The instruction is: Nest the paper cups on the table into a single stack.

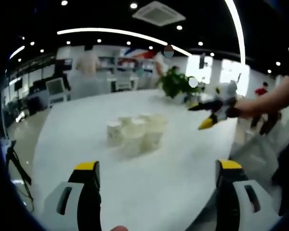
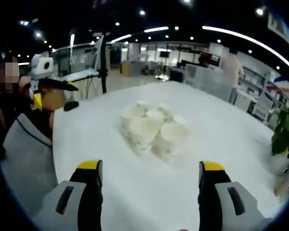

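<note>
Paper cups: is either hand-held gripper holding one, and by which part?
Nothing is held. The left hand-held gripper and right hand-held gripper are both open, short of the paper cups clustered on the table.

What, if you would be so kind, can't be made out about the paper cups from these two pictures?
- Exact count: the white paper cups huddle together; in the right gripper view the near ones hide those behind.
- Whether any are already nested: motion blur smears the cluster in the left gripper view.
- Printing or contents: too small and blurred in both views.
- The round white table: its near edge is cut off by the views' bottoms.
</note>
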